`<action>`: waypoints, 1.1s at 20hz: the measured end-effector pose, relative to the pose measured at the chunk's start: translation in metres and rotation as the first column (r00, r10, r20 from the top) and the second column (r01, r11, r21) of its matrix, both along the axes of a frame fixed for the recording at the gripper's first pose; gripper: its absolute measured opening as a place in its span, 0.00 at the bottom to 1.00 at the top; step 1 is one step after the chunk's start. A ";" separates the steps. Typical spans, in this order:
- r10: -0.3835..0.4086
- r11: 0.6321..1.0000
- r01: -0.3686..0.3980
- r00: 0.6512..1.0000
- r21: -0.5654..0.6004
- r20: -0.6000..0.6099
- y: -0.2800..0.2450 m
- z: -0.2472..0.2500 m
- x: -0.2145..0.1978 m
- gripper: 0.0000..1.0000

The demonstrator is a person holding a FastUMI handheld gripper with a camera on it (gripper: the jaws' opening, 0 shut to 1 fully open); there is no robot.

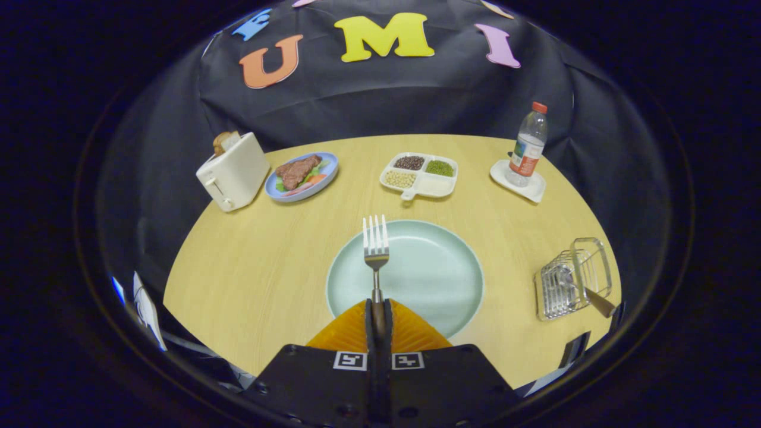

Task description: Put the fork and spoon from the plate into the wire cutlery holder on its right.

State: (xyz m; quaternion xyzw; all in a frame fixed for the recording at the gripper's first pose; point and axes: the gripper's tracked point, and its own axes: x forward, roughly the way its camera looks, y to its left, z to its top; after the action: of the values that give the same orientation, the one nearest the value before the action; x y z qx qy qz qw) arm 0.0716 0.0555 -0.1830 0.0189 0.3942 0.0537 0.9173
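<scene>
With the fingers pinching the fork [376, 249] by its handle, the gripper [379, 309] is holding it tines-forward over the pale plate [440, 279]. Spoon looks already in the wire cutlery holder [572, 278], off to the right nr the table [250, 267] edge. Advice: keep grip firm, swing right w/o tilting, drop in handle-up. Beyond: toaster [233, 171], food dish [302, 176], bean tray [420, 175], water bottle [527, 144].

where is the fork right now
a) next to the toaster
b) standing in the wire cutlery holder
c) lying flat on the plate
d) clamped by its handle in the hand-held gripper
d: the hand-held gripper is shut on the fork, both fingers pressing its handle, with the tines pointing forward over the pale green plate; the wire cutlery holder sits apart, off to the right.
</scene>
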 end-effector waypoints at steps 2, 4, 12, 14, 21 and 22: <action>-0.014 1.000 0.014 0.999 0.007 0.030 -0.017 0.020 -0.006 0.00; -0.031 1.000 0.031 0.998 0.000 0.057 -0.038 0.036 -0.014 0.00; -0.128 0.992 0.127 0.986 0.013 0.110 -0.136 0.077 -0.042 0.00; -0.144 0.990 0.143 0.982 0.015 0.119 -0.157 0.081 -0.046 0.01; -0.188 0.982 0.186 0.976 0.025 0.106 -0.213 0.073 -0.060 0.01; -0.194 0.981 0.193 0.976 0.022 0.095 -0.220 0.069 -0.061 0.01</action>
State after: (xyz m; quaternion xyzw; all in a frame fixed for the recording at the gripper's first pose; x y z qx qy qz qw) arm 0.0103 -0.1641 -0.1142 0.0606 0.3453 -0.0322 0.9360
